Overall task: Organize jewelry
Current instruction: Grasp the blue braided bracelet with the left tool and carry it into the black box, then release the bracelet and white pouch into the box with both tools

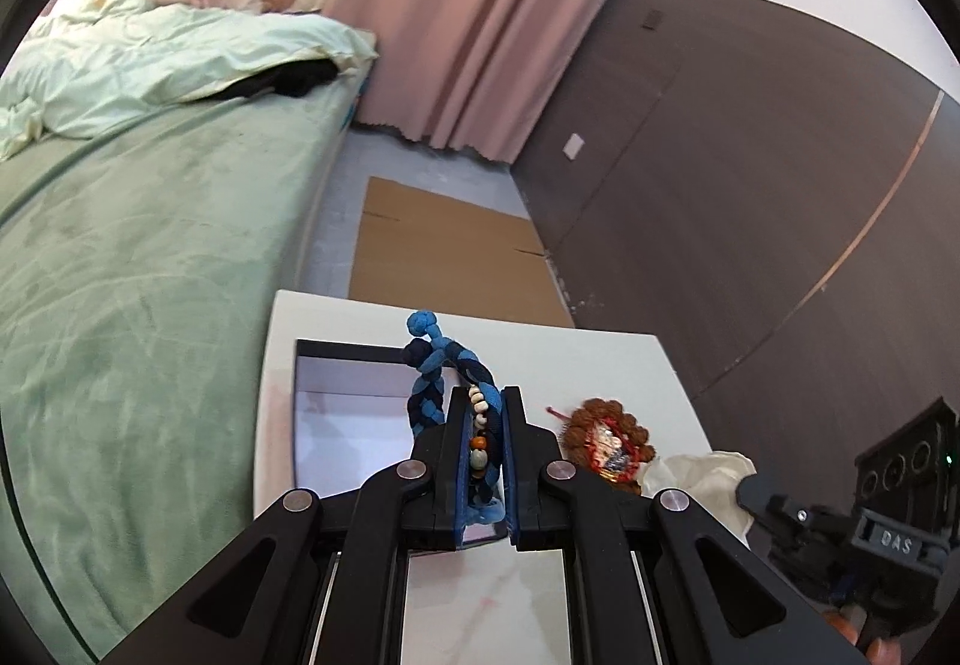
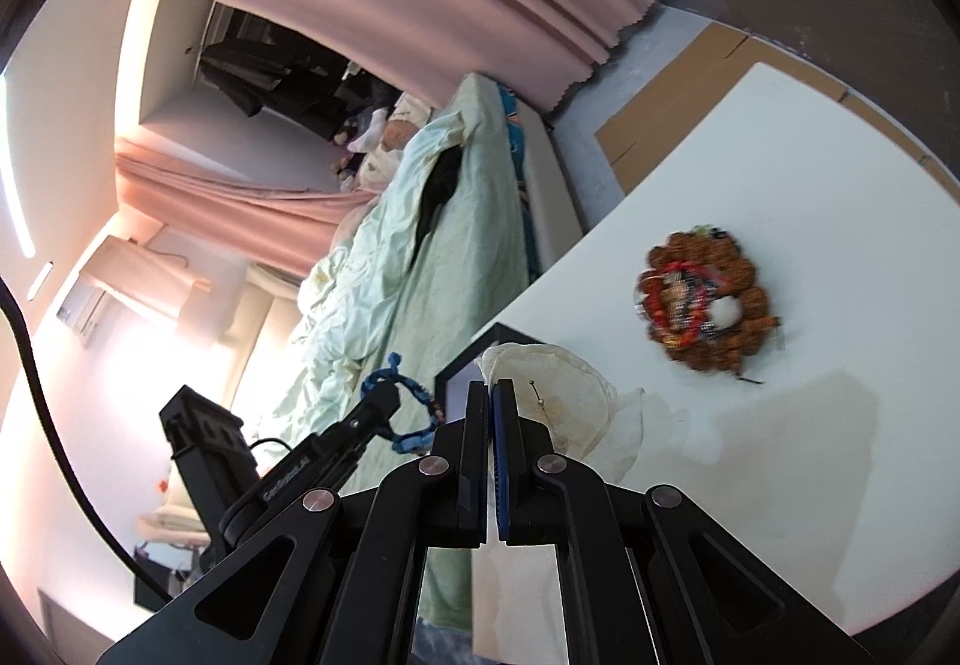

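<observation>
Right now the left gripper (image 1: 480, 425) pinches a braided blue and navy cord bracelet strung with small cream, orange and grey beads (image 1: 447, 371); its blue-padded jaws are drawn nearly together on the beaded stretch, and the knotted end of the braid stands up past the fingertips toward twelve o'clock. In the right wrist view the same bracelet (image 2: 401, 402) shows as a loop hanging from that gripper (image 2: 384, 400) at about nine o'clock of the right fingertips, lifted off the table.

Below the bracelet in the left wrist view lies a shallow rectangular black-rimmed tray with a pale floor (image 1: 336, 350), set on a white rectangular tabletop (image 1: 600, 359). At about three o'clock of the left jaws, apart from the tray, sits a blurred heap of jewellery ringed by a bracelet of knobbly brown seed beads with red cord inside it (image 1: 606, 440); in the right wrist view this heap (image 2: 705, 299) lies at roughly one o'clock of the right gripper, well apart from it.

The right gripper (image 2: 493, 395) has its jaws pressed together on the edge of a thin, crumpled cream-white gauze pouch (image 2: 552, 386), which spreads toward two o'clock from the fingertips. A small metal pin with a ball tip (image 2: 538, 395) rests on the pouch just beside the jaws.

Beyond the table are a flattened brown cardboard sheet on the floor (image 1: 438, 245), a bed with a pale green cover (image 1: 150, 257) and pink curtains (image 1: 468, 17).
</observation>
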### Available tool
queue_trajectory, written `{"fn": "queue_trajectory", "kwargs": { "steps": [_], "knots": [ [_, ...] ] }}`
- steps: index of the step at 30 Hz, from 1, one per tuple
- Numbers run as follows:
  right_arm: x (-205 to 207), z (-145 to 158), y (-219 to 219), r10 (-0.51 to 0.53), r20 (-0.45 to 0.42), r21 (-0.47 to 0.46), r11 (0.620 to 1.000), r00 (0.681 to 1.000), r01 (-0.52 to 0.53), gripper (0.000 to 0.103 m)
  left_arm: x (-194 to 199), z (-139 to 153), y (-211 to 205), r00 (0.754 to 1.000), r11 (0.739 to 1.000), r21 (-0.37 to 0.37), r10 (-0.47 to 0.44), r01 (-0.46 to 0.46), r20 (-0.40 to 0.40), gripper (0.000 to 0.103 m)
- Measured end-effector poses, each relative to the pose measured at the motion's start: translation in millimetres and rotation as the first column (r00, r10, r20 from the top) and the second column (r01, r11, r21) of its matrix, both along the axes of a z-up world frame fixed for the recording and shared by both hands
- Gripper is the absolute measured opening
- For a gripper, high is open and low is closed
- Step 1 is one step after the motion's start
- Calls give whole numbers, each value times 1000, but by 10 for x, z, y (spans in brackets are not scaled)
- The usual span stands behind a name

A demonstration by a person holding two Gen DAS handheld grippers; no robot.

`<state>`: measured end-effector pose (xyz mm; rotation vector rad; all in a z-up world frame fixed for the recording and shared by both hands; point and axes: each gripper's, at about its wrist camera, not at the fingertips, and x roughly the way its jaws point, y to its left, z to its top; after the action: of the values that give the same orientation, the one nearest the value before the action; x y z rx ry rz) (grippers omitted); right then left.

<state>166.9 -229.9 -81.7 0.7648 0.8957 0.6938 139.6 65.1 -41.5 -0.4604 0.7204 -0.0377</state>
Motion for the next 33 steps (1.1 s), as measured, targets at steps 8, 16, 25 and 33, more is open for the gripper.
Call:
{"fn": "queue_trajectory", "kwargs": {
  "steps": [8, 16, 25, 33],
  "knots": [
    [59, 65, 347, 68, 27, 68, 995, 997, -69, 3, -94, 30, 206, 995, 994, -43, 101, -100, 24, 85],
    [130, 59, 707, 119, 49, 160, 979, 992, -125, 3, -184, 35, 558, 979, 974, -107, 203, -202, 3, 85],
    [192, 37, 1168, 174, 52, 141, 974, 983, -179, 4, -300, 69, 805, 964, 954, -140, 266, -264, 1, 85],
    [193, -26, 1108, 160, 12, 91, 983, 987, -161, 68, -288, 54, 750, 969, 963, -113, 247, -246, -5, 85]
  ]
}}
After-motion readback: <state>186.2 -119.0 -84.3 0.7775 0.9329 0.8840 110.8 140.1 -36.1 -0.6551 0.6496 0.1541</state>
